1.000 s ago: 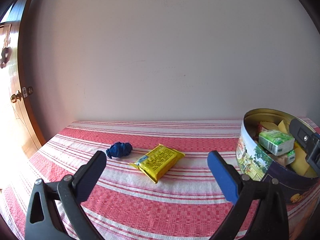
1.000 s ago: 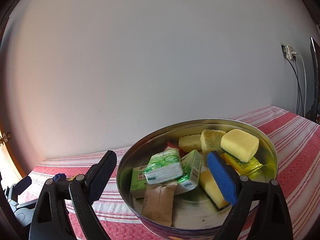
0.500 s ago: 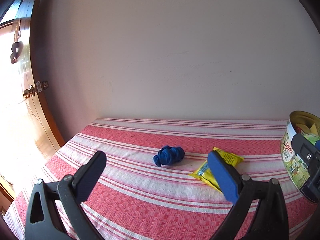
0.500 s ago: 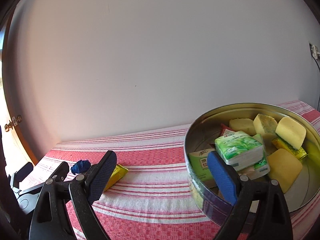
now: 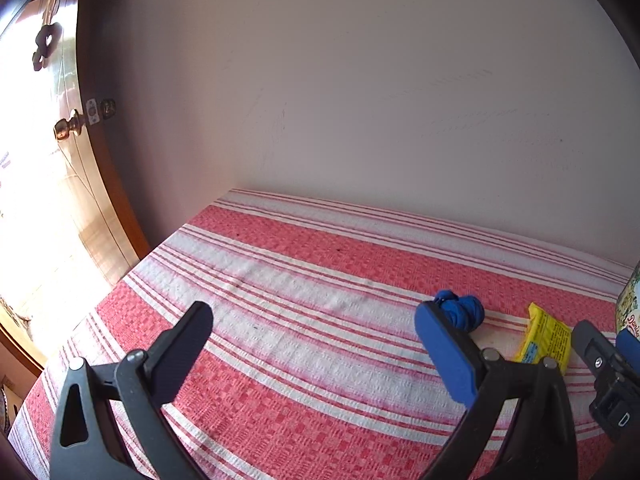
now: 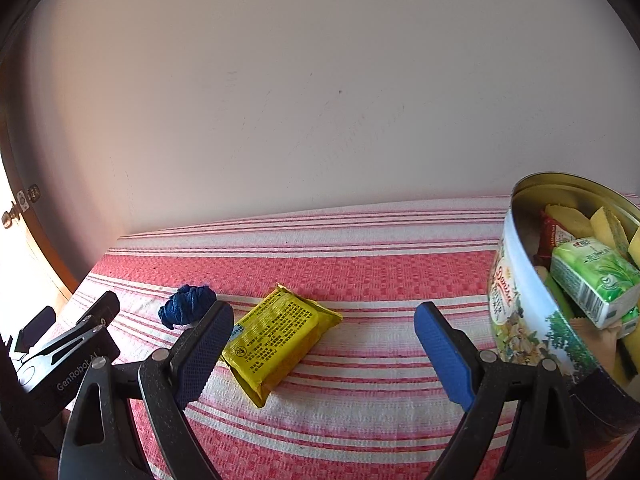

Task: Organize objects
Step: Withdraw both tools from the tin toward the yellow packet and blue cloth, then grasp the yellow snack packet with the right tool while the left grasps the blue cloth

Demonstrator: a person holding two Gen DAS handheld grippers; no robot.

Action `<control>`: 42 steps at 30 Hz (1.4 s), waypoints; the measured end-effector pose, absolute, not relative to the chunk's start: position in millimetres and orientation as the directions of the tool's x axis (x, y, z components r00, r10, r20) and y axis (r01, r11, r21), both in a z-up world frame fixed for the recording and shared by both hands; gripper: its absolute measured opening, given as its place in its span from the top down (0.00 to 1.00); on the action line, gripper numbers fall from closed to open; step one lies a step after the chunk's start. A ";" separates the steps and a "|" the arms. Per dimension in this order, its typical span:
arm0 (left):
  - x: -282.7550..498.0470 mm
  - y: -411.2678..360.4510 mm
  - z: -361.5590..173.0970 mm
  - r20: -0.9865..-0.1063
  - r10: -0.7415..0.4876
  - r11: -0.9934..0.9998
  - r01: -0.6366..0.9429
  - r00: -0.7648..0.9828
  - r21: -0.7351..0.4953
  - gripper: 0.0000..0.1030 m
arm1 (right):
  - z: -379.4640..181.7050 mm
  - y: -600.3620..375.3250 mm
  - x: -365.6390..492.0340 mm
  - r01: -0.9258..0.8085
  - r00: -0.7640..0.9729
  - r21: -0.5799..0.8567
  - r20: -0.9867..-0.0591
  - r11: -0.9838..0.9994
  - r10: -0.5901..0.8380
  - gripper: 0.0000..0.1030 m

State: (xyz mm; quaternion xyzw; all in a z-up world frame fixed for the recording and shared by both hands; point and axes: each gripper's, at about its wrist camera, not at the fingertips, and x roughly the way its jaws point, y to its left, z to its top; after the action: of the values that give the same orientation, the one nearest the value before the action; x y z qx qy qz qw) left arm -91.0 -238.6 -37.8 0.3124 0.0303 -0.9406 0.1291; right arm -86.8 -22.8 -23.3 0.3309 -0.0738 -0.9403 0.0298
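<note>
Right wrist view: yellow packet (image 6: pixel 280 336) lies flat on the desk (image 6: pixel 360 272), between the spread fingers of the right tongs (image 6: pixel 324 344), nearer the left finger; untouched.
Blue cloth ball (image 6: pixel 187 304): rests on the desk just beside the packet, on its left and slightly farther back.
Tin (image 6: pixel 520 304): round and open, stands at the right edge (partly cut off by the frame); holds a green tissue pack (image 6: pixel 596 276), yellow sponges and other packets.
Left wrist view: left tongs (image 5: pixel 314 344) spread wide over bare striped cloth, gripping nothing.
Blue cloth ball (image 5: pixel 460 310): just behind the tip of the blue right finger.
Yellow packet (image 5: pixel 546 336): to the right of the ball, outside the fingers.
Surroundings: plain wall behind; wooden door with a brass knob (image 5: pixel 68 128) at the far left.
</note>
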 end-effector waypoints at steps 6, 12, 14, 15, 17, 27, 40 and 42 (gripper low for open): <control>-97.1 -242.0 -40.8 -0.613 -0.218 -0.965 0.262 -0.759 0.018 0.01 | -42.3 -43.4 -120.0 -0.043 -0.674 0.147 -0.735 -0.988 -0.080 0.14; -101.0 -243.1 -41.7 -0.618 -0.214 -0.968 0.250 -0.757 0.028 0.01 | -50.6 -65.8 -129.3 -0.043 -0.625 0.038 -0.780 -0.998 -0.002 0.18; -101.2 -243.3 -41.3 -0.616 -0.214 -0.968 0.248 -0.758 0.030 0.01 | -51.1 -72.3 -131.7 -0.023 -0.620 -0.007 -0.784 -1.000 0.020 0.22; -101.0 -242.7 -41.0 -0.615 -0.213 -0.969 0.247 -0.760 0.031 0.01 | -50.7 -73.1 -132.0 -0.004 -0.622 -0.009 -0.783 -1.000 0.010 0.26; -100.8 -243.5 -40.4 -0.612 -0.213 -0.969 0.246 -0.761 0.031 0.01 | -50.3 -74.3 -132.1 0.026 -0.623 -0.018 -0.782 -0.999 -0.002 0.31; -100.5 -243.6 -38.5 -0.603 -0.214 -0.970 0.240 -0.768 0.038 0.01 | -49.4 -49.5 -117.5 0.087 -0.637 0.025 -0.767 -0.996 -0.075 0.51; -113.7 -207.9 -39.7 -0.648 -0.027 -0.999 0.051 -0.761 -0.019 0.01 | -16.4 1.7 -53.7 0.070 -0.822 0.103 -0.558 -0.992 -0.115 0.51; -123.4 -193.8 -42.3 -0.655 -0.045 -0.999 0.027 -0.754 0.038 0.03 | -14.4 3.1 -50.1 0.071 -0.834 0.103 -0.539 -0.992 -0.116 0.50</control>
State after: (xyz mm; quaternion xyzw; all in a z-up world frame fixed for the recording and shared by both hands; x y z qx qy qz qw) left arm -123.4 -193.8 -42.3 0.3502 -0.0129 -0.9364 0.0192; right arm -50.1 3.1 -14.4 0.2837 -0.0396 -0.9569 0.0486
